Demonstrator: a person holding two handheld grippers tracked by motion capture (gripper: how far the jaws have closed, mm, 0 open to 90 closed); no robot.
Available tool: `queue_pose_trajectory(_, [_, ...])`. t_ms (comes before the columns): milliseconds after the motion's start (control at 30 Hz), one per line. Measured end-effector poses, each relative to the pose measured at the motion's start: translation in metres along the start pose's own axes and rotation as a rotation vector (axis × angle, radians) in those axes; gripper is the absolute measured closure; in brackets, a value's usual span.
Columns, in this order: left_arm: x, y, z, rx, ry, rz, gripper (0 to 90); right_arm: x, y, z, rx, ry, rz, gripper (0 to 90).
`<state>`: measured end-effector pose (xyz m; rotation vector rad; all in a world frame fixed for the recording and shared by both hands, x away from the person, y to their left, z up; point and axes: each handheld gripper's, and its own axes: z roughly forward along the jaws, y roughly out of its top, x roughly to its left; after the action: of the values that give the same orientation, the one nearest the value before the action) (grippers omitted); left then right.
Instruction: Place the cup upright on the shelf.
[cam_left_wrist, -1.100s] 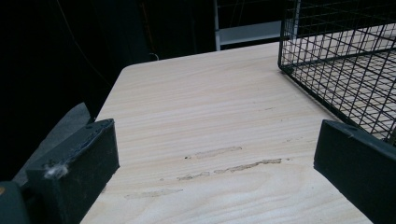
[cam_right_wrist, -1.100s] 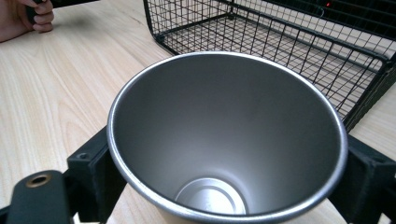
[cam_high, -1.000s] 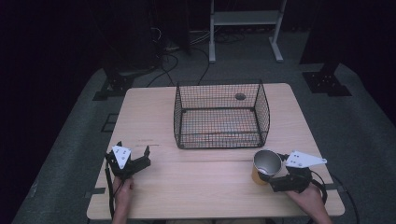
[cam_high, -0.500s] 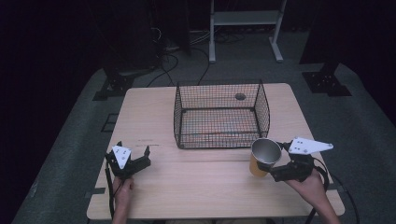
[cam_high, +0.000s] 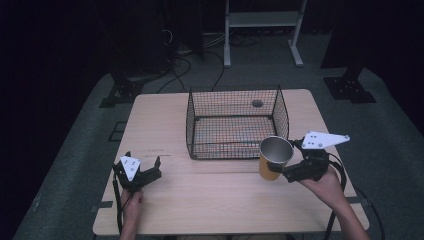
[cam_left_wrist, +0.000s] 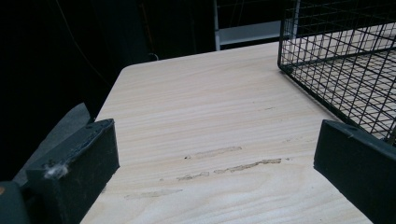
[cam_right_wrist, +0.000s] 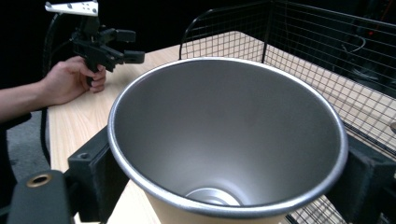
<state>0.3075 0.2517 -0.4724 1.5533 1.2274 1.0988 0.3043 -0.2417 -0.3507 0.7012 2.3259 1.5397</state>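
Pick-up done, placing left: right gripper (cam_high: 281, 169), jaws clamped on the cup (cam_high: 274, 157), holds it upright off the worktop (cam_high: 165, 125) by its right edge, just outside the basket's (cam_high: 235, 122) near-right corner; left gripper (cam_high: 140, 172) wide open, empty, near left edge.

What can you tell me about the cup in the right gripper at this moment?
The cup is a tapered tumbler: silvery brushed-metal inside with a rolled rim, tan-yellow outside. It is empty and roughly upright, mouth up. The right gripper is shut on it, a black jaw on either side below the rim. It looks lifted off the table, by the near right corner of the wire basket, not inside it.
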Motion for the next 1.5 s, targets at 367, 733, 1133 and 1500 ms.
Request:
queue_pose_trajectory(367, [0.0, 0.0, 0.0, -0.001, -0.001, 0.002, 0.0, -0.009, 0.024, 0.008, 0.009, 0.004, -0.001, 12.2])
queue_pose_trajectory(733, [0.0, 0.0, 0.0, 0.001, -0.001, 0.003, 0.0, -0.018, 0.05, 0.016, 0.005, 0.012, -0.002, 12.2])
queue_pose_trajectory(1133, [0.0, 0.0, 0.0, -0.001, -0.001, 0.002, 0.0, -0.033, 0.073, 0.038, 0.024, 0.018, 0.004, 12.2])
queue_pose_trajectory(1500, [0.0, 0.0, 0.0, -0.001, -0.002, 0.001, 0.0, -0.043, 0.093, 0.055, 0.03, 0.025, 0.004, 12.2])
